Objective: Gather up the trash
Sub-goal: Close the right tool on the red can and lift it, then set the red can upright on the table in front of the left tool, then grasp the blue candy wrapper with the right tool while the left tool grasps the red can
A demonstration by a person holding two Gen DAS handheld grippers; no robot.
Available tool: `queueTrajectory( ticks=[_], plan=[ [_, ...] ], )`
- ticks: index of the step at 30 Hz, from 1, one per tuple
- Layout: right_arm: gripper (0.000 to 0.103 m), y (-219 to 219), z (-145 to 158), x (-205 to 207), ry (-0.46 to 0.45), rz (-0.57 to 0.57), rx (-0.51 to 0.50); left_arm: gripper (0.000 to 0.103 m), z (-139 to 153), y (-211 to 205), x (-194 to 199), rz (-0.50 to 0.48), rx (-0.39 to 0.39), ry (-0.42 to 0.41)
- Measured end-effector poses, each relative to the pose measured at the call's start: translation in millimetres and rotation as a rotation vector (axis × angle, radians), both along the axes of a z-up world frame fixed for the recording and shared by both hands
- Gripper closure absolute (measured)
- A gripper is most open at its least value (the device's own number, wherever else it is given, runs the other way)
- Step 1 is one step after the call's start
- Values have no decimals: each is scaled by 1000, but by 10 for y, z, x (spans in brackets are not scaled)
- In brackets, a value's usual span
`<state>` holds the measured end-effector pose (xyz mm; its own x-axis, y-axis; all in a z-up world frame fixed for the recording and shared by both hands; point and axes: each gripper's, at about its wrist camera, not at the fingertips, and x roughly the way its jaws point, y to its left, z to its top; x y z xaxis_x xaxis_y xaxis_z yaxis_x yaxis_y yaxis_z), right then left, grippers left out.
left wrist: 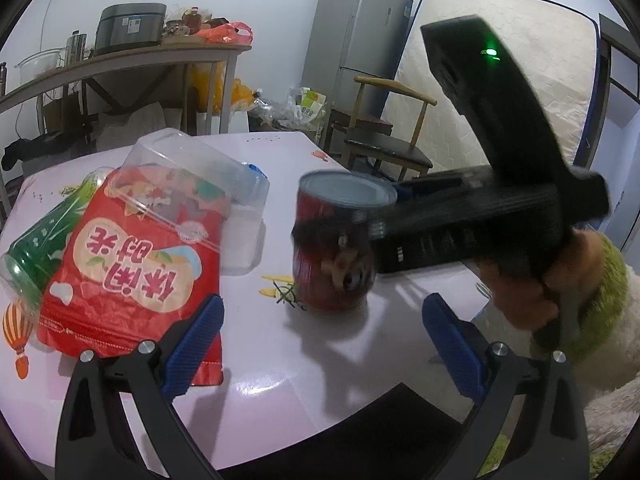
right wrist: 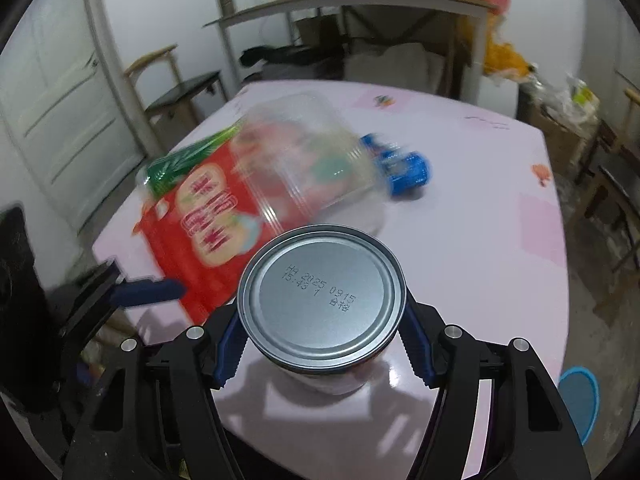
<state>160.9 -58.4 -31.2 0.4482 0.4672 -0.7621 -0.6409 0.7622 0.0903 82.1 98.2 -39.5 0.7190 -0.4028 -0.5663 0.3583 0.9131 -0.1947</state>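
A red can with a silver lid stands upright between the blue pads of my right gripper, which is shut on its sides. In the left wrist view the same can sits at or just above the pink table, blurred, with the right gripper reaching in from the right. My left gripper is open in front of the can and holds nothing. A red snack bag, a clear bottle with a blue cap and a green bottle lie in a pile to the left.
A person's hand in a green sleeve holds the right gripper. A wooden chair, a fridge and a mattress stand behind the table. A cluttered shelf table is at the back left. A blue round object lies off the table's right edge.
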Motion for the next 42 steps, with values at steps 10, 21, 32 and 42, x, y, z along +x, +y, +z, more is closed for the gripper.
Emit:
queueTrajectory(
  ticks=[10, 21, 32, 42],
  plan=[
    [18, -210, 227, -140, 112, 60, 173, 6, 35, -25, 10, -12, -8, -28],
    [19, -456, 772, 755, 111, -24, 348, 6, 35, 1, 46, -3, -37, -22],
    [52, 166, -215, 2291, 477, -160, 161, 6, 31, 32, 104, -6, -73, 4],
    [95, 118, -227, 2263, 425, -254, 149, 6, -4, 15, 116, -11, -68, 3]
  ],
)
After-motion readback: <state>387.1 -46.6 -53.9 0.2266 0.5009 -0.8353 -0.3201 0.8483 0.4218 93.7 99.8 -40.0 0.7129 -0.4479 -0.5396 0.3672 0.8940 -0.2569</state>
